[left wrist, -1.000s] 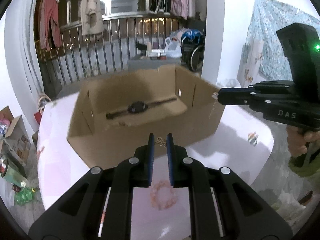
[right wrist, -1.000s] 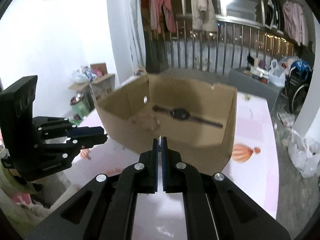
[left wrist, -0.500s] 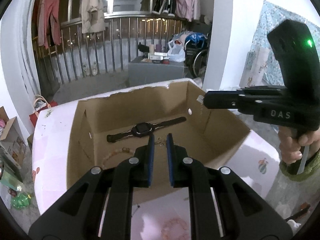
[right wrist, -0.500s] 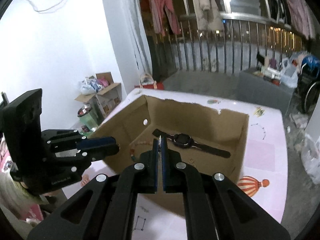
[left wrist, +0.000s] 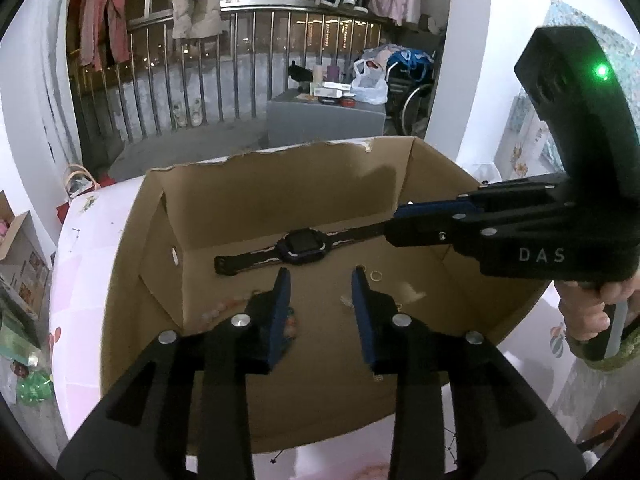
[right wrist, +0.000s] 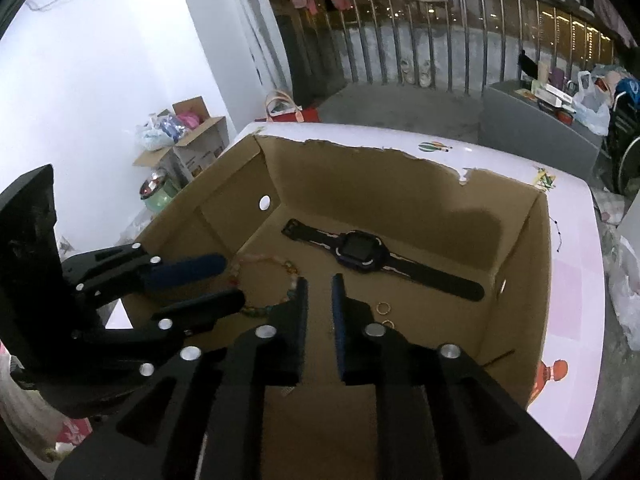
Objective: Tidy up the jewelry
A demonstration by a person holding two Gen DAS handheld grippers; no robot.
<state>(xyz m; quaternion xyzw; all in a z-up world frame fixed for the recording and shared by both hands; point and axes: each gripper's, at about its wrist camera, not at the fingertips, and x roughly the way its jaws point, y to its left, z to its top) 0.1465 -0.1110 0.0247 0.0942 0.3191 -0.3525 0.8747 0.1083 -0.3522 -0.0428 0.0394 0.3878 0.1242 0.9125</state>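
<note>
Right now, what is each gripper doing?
Left gripper: jaws opening over the cardboard box, nothing between them.
Right gripper: jaws opening over the box, nothing between them.

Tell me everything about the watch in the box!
The watch is black, with a squarish dark screen in a chunky case that has a bluish rim and pale wavy marks where the straps join. It looks like plastic or rubber. Its two straps are stretched out flat, unbuckled. It lies face up on the floor of the cardboard box, near the back wall. Neither gripper touches it; two small gold rings lie apart from it.
</note>
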